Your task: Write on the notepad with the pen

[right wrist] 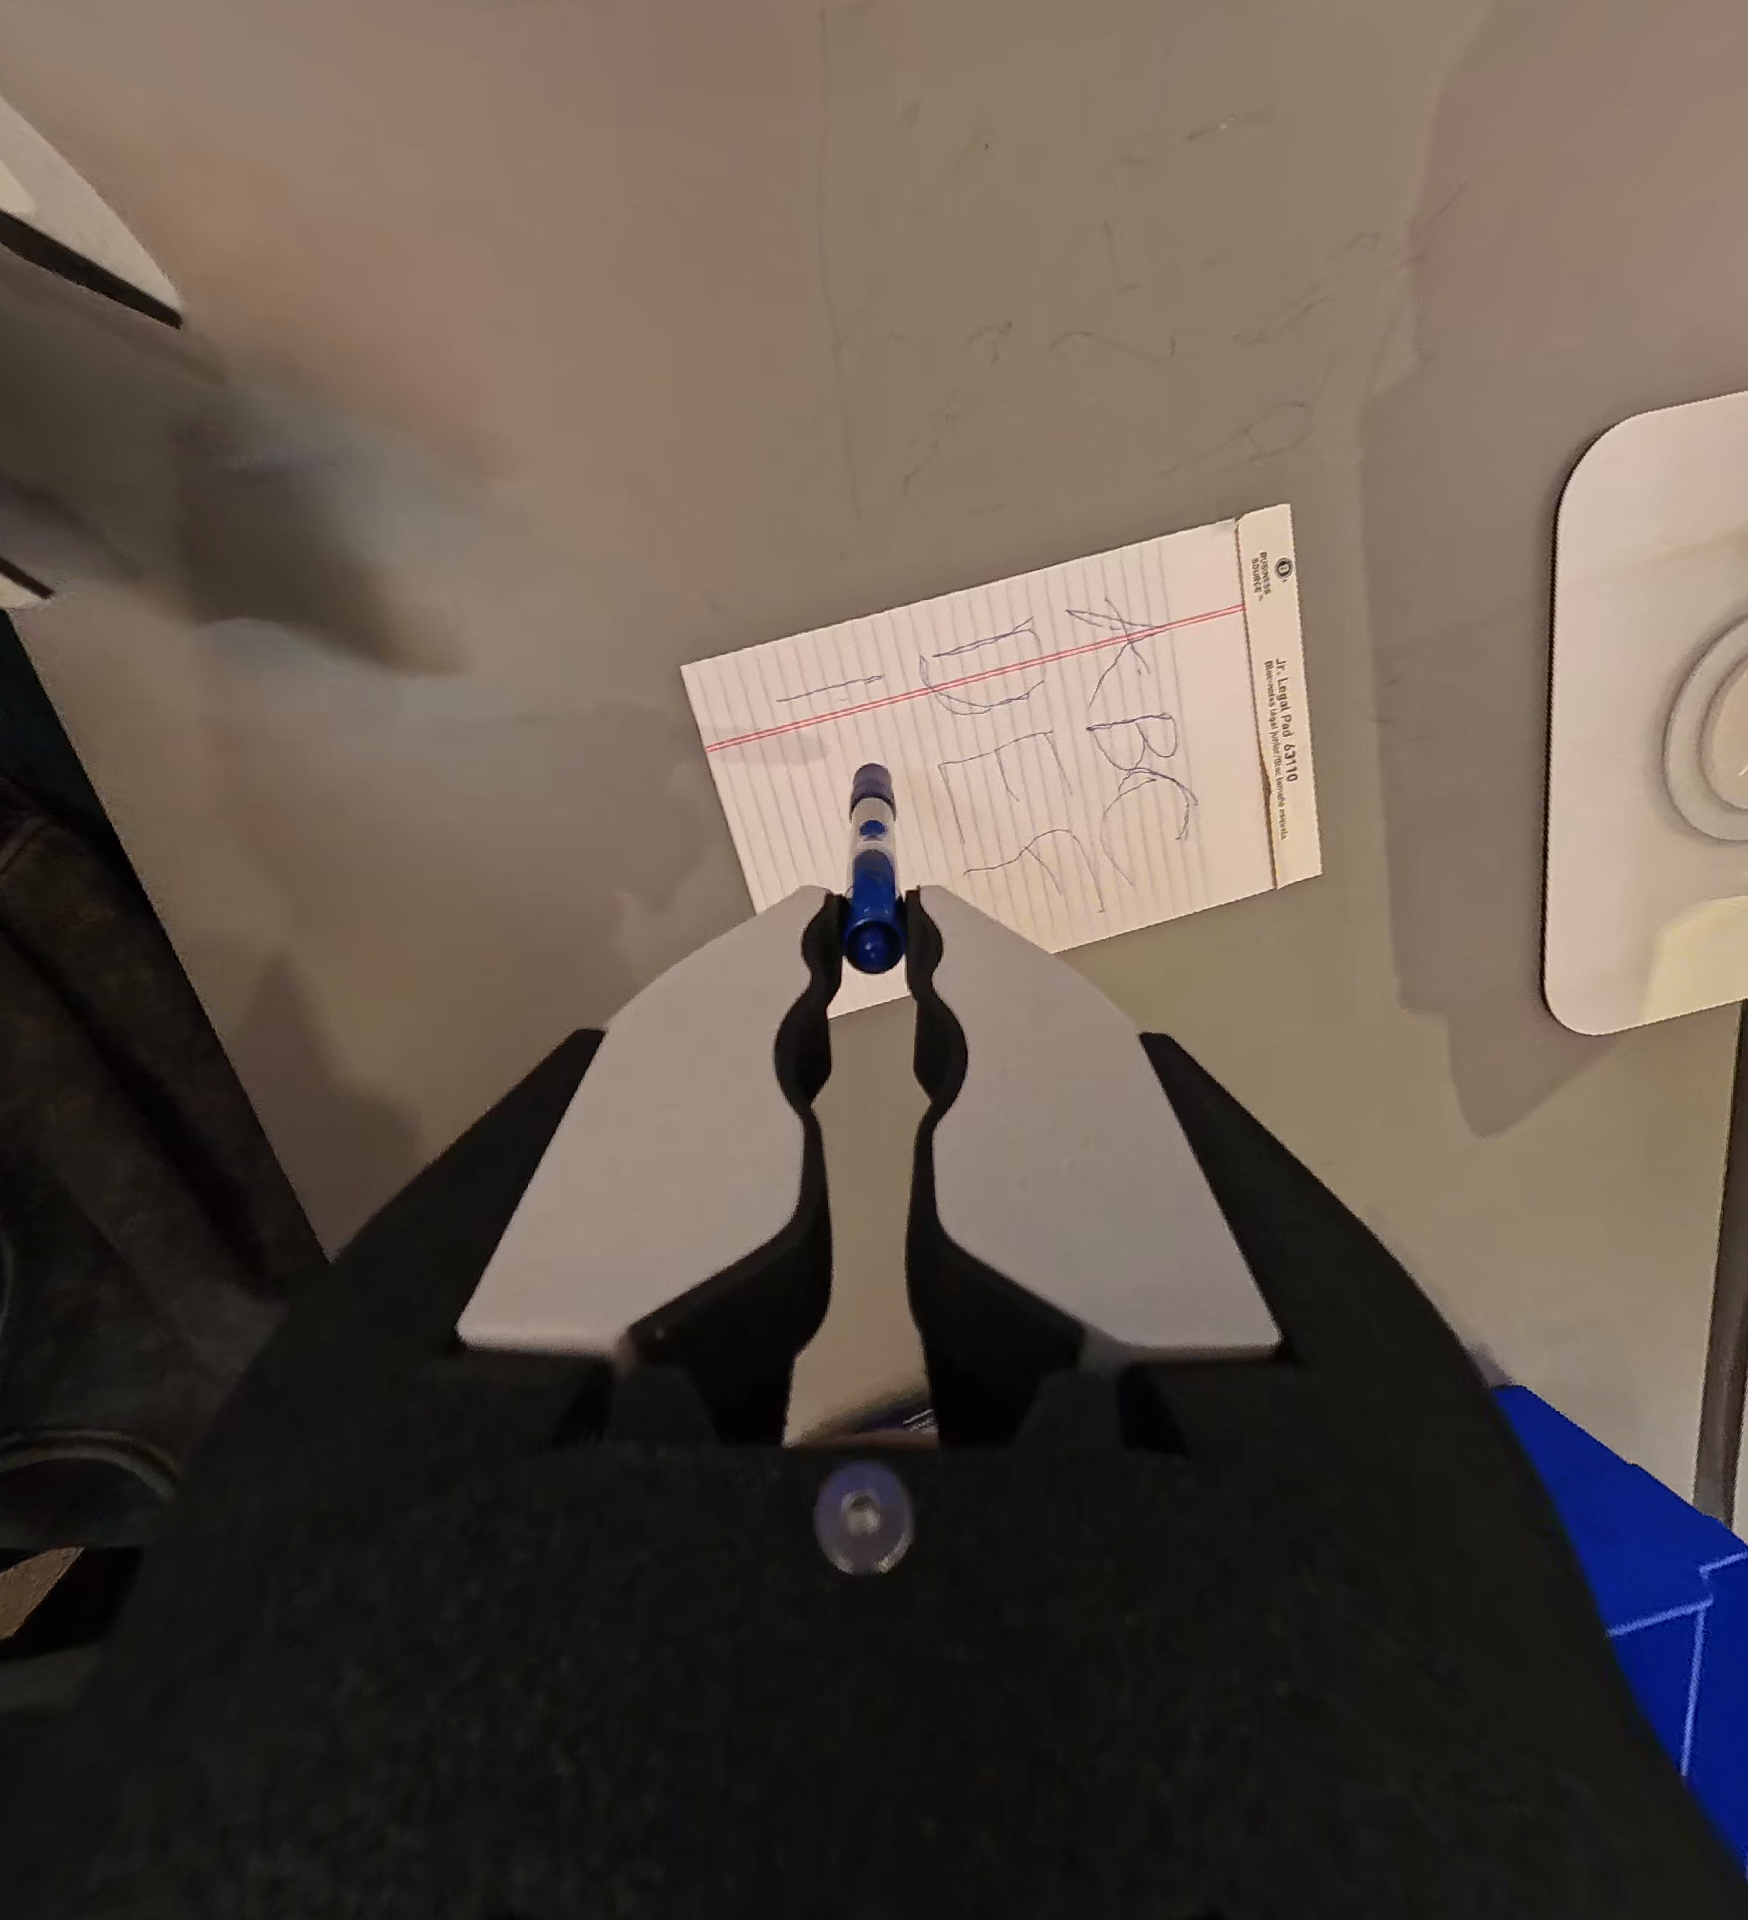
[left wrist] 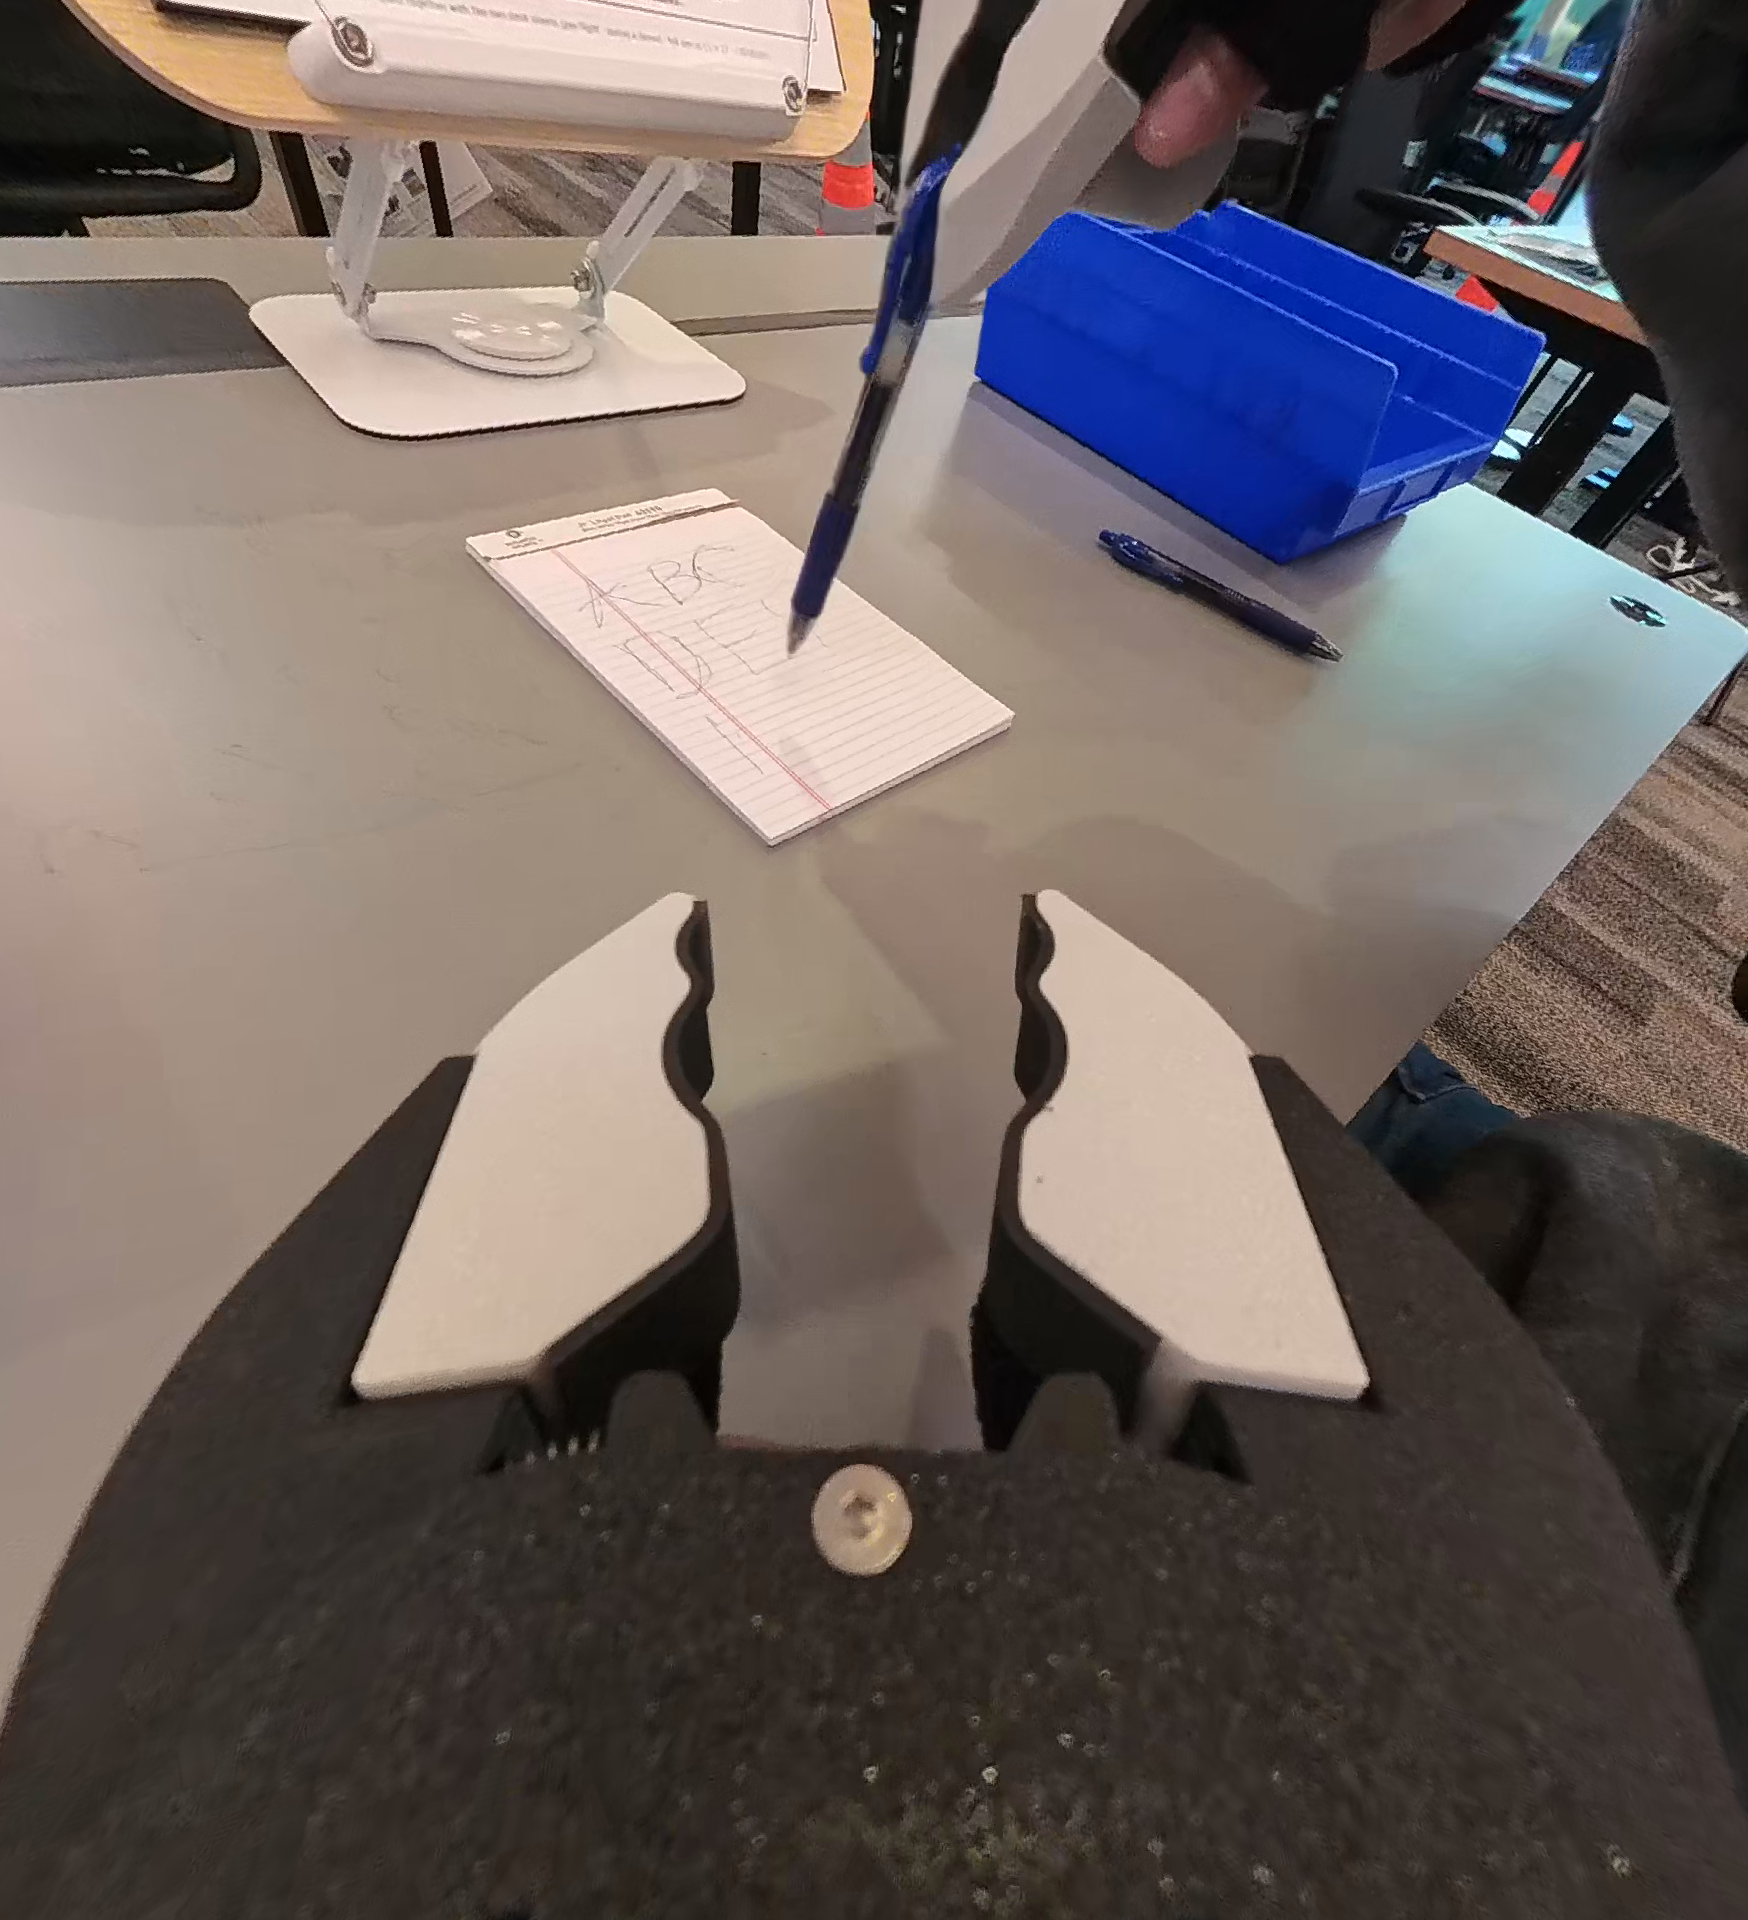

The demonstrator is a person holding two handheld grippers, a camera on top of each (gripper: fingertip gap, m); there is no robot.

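Grey desk (left wrist: 226, 727) fills both views, with patterned carpet past its edge at the right of the left wrist view. At the bottom centre of that view the left gripper (left wrist: 862, 920) hovers over bare desk with its jaws spread wide and nothing between them. In the right wrist view the right gripper (right wrist: 870, 914) sits at centre frame, its jaws narrowed onto the upper barrel of a blue pen (right wrist: 871, 831), which points down and away toward the notepad (right wrist: 1015, 748). Seen from the left wrist view, that pen (left wrist: 854, 457) slants down from the upper centre, its tip at or just above the lined page of the notepad (left wrist: 745, 665), among the handwritten marks; whether it touches is unclear. The pad lies flat near mid-desk. To its right a second pen (left wrist: 1218, 594) lies on the desk, just in front of a blue bin (left wrist: 1244, 384). A white stand (left wrist: 496, 353) sits at upper left, carrying a wooden board with papers.
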